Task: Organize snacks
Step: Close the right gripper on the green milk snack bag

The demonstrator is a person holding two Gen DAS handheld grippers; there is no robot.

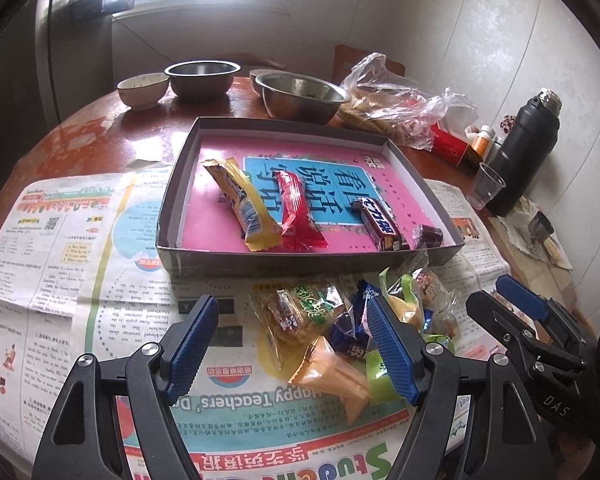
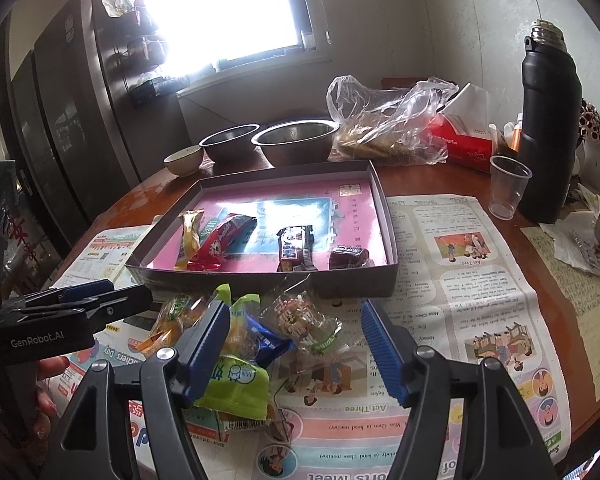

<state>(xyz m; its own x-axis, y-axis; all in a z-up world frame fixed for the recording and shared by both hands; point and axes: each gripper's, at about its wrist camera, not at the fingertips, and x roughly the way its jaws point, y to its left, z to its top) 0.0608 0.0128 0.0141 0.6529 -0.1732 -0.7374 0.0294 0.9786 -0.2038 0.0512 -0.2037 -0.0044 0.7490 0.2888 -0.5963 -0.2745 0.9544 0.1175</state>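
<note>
A shallow grey box (image 1: 172,184) with a pink book cover inside holds a yellow bar (image 1: 244,204), a red bar (image 1: 298,212), a dark chocolate bar (image 1: 380,224) and a small dark candy (image 1: 430,237). The box also shows in the right wrist view (image 2: 388,216). A heap of loose wrapped snacks (image 1: 340,332) lies on newspaper in front of the box, also seen in the right wrist view (image 2: 260,336). My left gripper (image 1: 292,344) is open and empty above the heap's left part. My right gripper (image 2: 296,352) is open and empty above the heap's right side.
Two steel bowls (image 1: 304,94) and a ceramic bowl (image 1: 142,88) stand behind the box. A plastic bag of food (image 2: 384,120), a red tissue pack (image 2: 460,140), a clear cup (image 2: 508,186) and a black flask (image 2: 548,112) stand at the right. Newspaper (image 1: 60,280) covers the round table.
</note>
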